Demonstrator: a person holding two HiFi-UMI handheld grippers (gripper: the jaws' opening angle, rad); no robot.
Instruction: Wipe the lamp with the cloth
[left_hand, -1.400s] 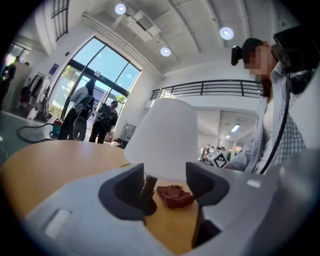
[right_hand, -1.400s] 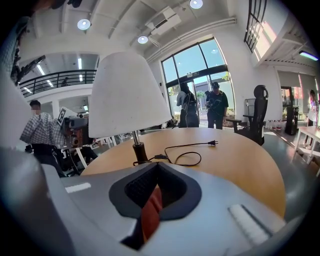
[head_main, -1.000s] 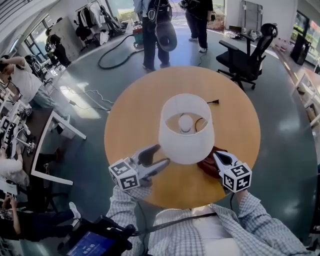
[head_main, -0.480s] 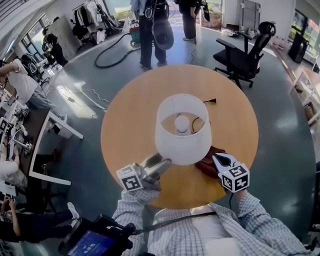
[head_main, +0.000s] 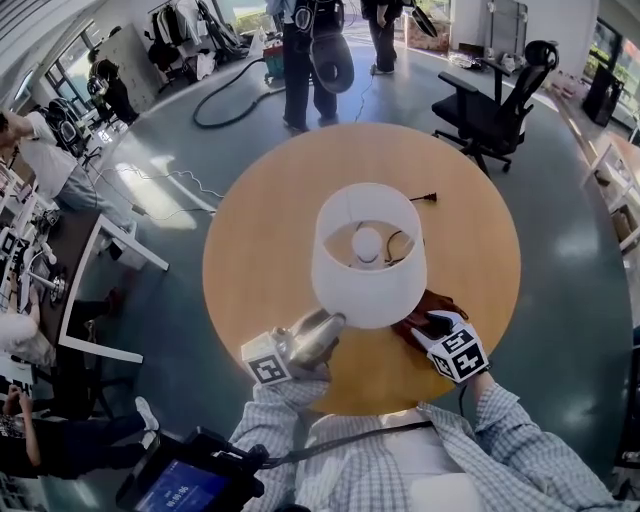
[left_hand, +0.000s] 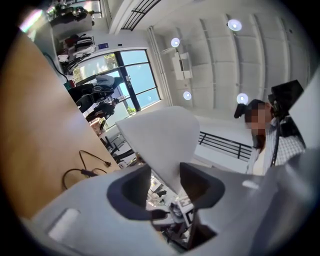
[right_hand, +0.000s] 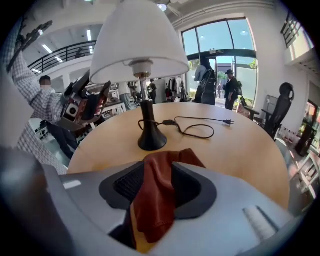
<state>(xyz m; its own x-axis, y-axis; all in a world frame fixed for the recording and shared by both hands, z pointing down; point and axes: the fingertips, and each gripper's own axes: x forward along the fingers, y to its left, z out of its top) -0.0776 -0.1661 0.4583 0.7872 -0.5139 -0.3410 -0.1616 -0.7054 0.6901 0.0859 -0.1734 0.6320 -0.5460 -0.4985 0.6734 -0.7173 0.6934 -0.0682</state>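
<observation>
A white-shaded lamp (head_main: 368, 255) stands mid-table, its black base (right_hand: 151, 140) and cord (right_hand: 200, 127) showing in the right gripper view. My left gripper (head_main: 335, 322) is at the shade's near-left lower rim. Its jaws are closing, and the shade's edge (left_hand: 160, 135) sits between them with a gap still showing beside it. The rust-red cloth (head_main: 425, 303) lies on the table just right of the lamp. My right gripper (head_main: 432, 322) is down over it. Those jaws are opening, and the cloth (right_hand: 157, 195) hangs loosely between them.
The round wooden table (head_main: 260, 250) stands on a grey floor. A black office chair (head_main: 495, 110) is at the back right, and people (head_main: 310, 50) stand behind the table near a hose (head_main: 230, 100). A white desk (head_main: 100, 290) is at the left.
The left gripper rolled and its wide jaws narrowed around the shade's rim. The right gripper dropped toward the table with the cloth, and its jaws parted.
</observation>
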